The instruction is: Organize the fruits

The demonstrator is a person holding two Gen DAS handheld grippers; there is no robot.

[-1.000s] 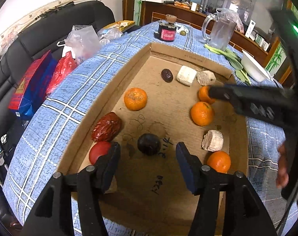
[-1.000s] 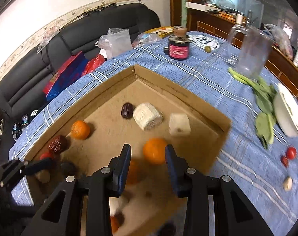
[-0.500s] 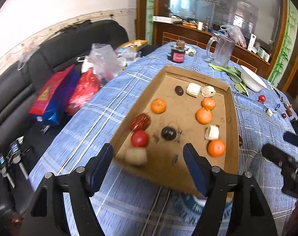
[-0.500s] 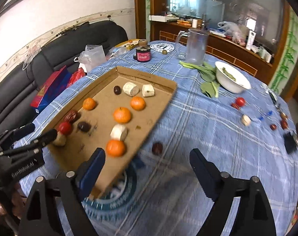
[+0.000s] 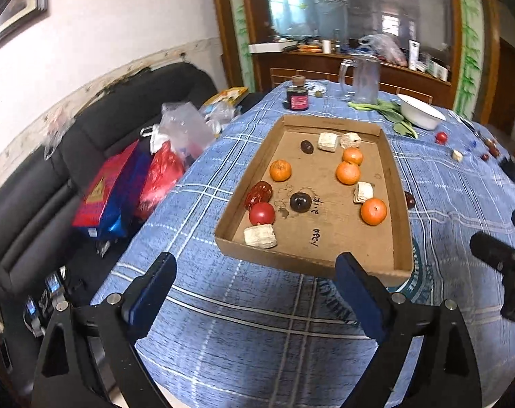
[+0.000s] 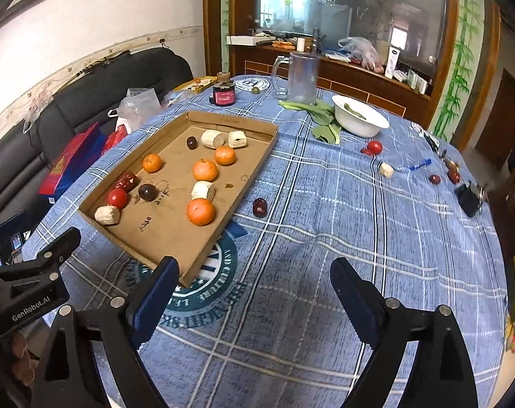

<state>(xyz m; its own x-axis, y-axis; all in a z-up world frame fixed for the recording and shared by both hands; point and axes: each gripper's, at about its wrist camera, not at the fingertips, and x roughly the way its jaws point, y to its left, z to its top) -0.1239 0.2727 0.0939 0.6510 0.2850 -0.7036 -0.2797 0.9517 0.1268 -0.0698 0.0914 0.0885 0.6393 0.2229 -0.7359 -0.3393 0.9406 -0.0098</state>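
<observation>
On the blue plaid tablecloth [image 6: 342, 204], the cardboard tray [image 6: 257, 166] lies flat with its long axis running from the near edge of the table toward the far jar [image 6: 223, 94]; one near corner points toward the right gripper [image 6: 254, 292]. Inside the tray lie four oranges, nearest one [image 6: 200, 211], a red tomato [image 6: 117, 198], a dark round fruit [image 6: 147, 192], a wrinkled red date [image 6: 126, 181] and four pale cut chunks. A second date [image 6: 260, 206] rests on the cloth just beside the tray's right wall. The left gripper [image 5: 254, 289] hangs over the cloth short of the tray, its jaws opening with nothing between them. The right gripper's jaws are likewise opening and hold nothing.
</observation>
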